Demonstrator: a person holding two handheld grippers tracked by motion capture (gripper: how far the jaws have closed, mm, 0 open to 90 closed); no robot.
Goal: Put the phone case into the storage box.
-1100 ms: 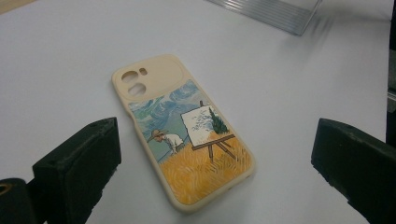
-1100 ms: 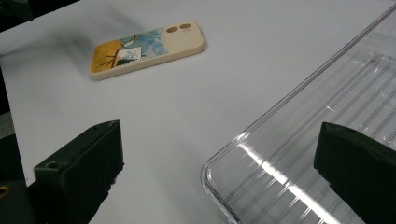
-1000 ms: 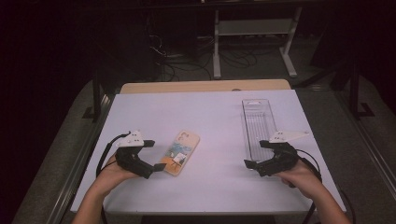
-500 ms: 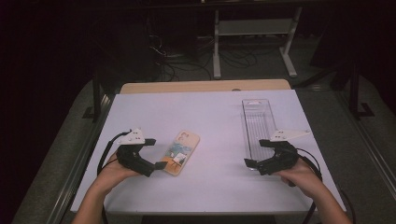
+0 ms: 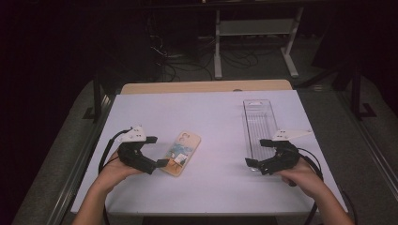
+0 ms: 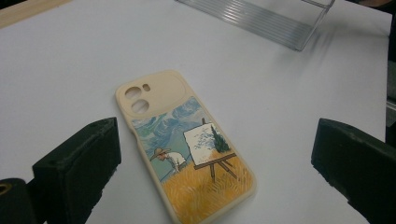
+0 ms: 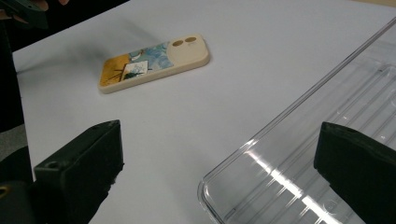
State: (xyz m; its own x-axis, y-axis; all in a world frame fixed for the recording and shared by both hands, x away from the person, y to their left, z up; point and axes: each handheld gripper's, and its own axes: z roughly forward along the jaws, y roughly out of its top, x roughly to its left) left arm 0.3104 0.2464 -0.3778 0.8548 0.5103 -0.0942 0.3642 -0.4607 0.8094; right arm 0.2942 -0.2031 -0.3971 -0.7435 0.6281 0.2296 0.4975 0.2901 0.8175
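Tongs were wide open: left gripper (image 5: 151, 152) by the phone case (image 5: 180, 153), right gripper (image 5: 261, 152) at the tray (image 5: 259, 114), both holding nothing.

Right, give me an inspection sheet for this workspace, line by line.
Surface: white table, wooden strip along its far edge.
Job's things: phone case with a painter print, flat, camera holes up; clear tray, nothing in it.
Clutter: nothing seen.
Grippers: left gripper open, at the case's near end; right gripper open, at the tray's near end.
Cables: one trails from each gripper; more lie tangled on the floor beyond.
Surroundings: dark room, a white stand behind.
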